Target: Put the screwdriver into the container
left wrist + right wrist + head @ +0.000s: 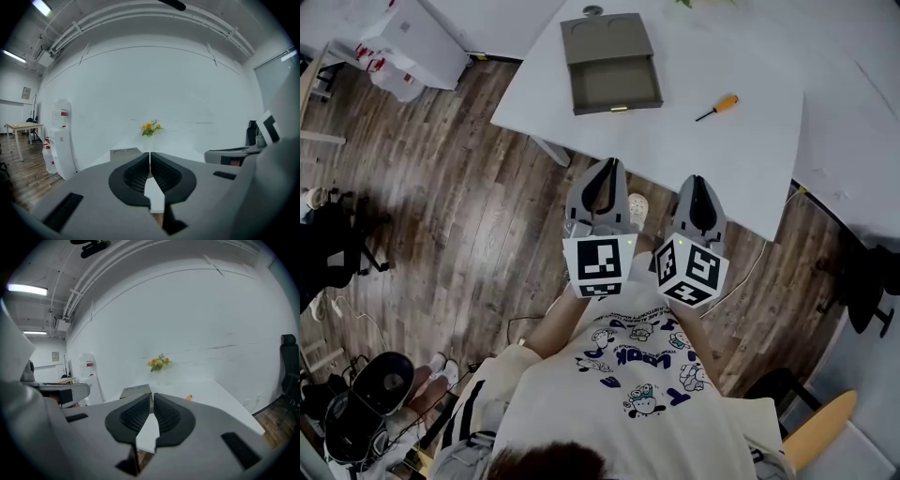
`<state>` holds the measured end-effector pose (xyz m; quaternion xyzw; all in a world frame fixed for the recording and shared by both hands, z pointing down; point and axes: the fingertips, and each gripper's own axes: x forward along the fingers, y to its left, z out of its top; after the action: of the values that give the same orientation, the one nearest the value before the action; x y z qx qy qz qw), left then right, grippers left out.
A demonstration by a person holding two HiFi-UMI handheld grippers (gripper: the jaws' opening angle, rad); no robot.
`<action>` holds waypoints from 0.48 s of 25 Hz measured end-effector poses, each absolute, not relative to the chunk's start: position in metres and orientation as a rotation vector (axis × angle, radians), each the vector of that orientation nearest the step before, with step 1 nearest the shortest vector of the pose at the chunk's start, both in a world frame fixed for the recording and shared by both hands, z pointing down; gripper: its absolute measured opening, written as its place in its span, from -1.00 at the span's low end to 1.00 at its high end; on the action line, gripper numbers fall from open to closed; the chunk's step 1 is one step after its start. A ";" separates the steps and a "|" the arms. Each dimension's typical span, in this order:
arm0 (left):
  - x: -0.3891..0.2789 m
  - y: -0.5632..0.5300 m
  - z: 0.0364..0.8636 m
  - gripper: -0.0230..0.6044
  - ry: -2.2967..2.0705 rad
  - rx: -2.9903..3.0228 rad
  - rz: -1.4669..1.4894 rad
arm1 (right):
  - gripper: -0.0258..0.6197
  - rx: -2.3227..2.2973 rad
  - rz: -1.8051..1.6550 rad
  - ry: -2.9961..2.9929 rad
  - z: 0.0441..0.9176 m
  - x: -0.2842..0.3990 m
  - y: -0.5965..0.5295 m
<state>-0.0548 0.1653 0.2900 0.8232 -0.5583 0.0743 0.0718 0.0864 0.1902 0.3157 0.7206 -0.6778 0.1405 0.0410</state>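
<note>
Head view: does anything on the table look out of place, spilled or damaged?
Nothing stands out. The screwdriver lies flat on the white table, to the right of the container and apart from it. The container's open part looks empty. The left gripper and right gripper are shut and empty.

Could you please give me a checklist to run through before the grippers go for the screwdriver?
1. Screwdriver lies free on the table: ok.
2. Container stands open, nothing seen inside: ok.
3. Right gripper jaws apart for a grasp: not ok, shut and empty.
4. Left gripper empty: ok, jaws shut on nothing.
5. Grippers near the screwdriver: not ok, both at the table's near edge.
</note>
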 end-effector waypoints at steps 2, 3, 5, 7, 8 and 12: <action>-0.053 0.154 0.292 -0.86 -1.680 2.465 0.224 | -0.78 2.207 0.436 -2.072 0.317 0.090 0.179; -0.051 0.148 0.292 -0.86 -1.680 2.461 0.224 | -0.78 2.207 0.438 -2.070 0.318 0.093 0.173; -0.048 0.136 0.294 -0.86 -1.679 2.455 0.226 | -0.78 2.209 0.441 -2.063 0.319 0.098 0.160; -0.044 0.122 0.295 -0.86 -1.682 2.449 0.228 | -0.78 2.213 0.445 -2.055 0.321 0.104 0.146; -0.042 0.116 0.295 -0.86 -1.684 2.447 0.230 | -0.78 2.215 0.448 -2.050 0.322 0.108 0.140; -0.032 0.093 0.298 -0.86 -1.685 2.443 0.246 | -0.78 2.232 0.476 -2.026 0.328 0.125 0.117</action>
<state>-0.0318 0.0928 0.2981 0.8177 -0.5638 0.0822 0.0817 0.1250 0.1169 0.3279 0.7307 -0.6632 0.1557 0.0447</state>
